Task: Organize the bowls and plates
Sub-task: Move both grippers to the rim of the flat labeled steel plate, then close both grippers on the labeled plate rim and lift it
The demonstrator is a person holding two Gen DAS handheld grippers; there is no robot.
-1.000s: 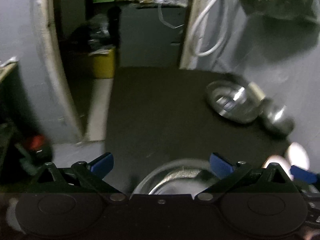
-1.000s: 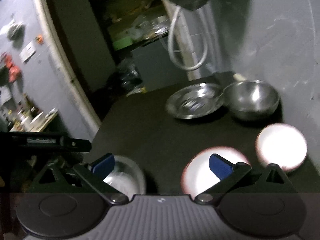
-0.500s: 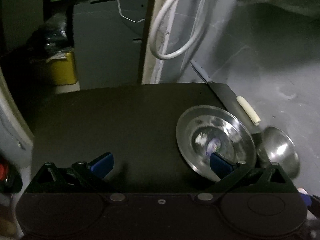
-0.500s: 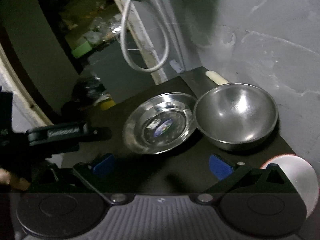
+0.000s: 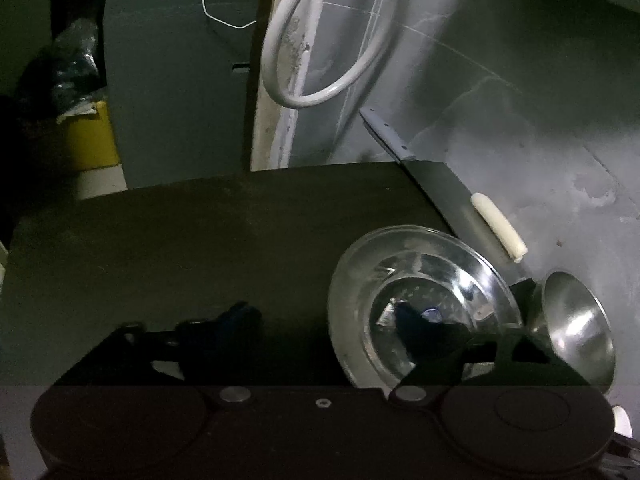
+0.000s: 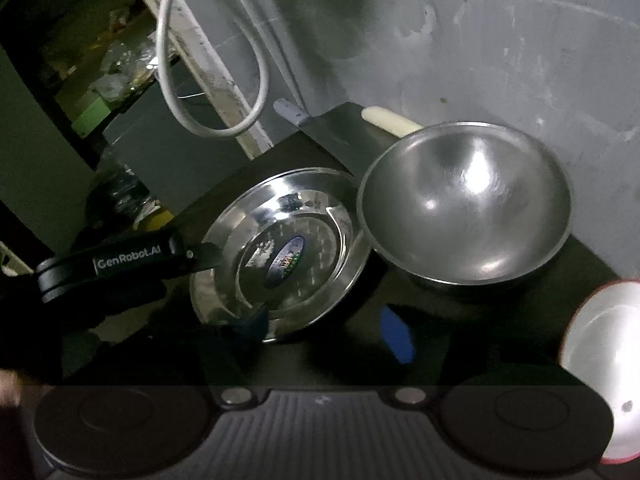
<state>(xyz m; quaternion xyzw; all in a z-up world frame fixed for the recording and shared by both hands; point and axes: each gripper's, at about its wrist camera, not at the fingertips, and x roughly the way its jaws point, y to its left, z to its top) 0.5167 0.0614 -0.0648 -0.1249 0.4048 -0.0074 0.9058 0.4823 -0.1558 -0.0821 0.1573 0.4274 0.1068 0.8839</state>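
Grippers both swung in from the near counter edge over the last second, and I now have the steel plate (image 6: 280, 256) centred with the steel bowl (image 6: 464, 204) touching its rim at 3 o'clock. Left gripper (image 5: 324, 316) and right gripper (image 6: 324, 332) are closing from full spread, nothing pinched yet. Left's right finger overlaps the plate, whose near rim sits between the right's fingers, so I judge the plate the target; the white bowl (image 6: 604, 364) waits at 4 o'clock.

Dim home storeroom (rough plaster wall (image 6: 500, 40), cluttered shelf (image 6: 116, 64), steelware).
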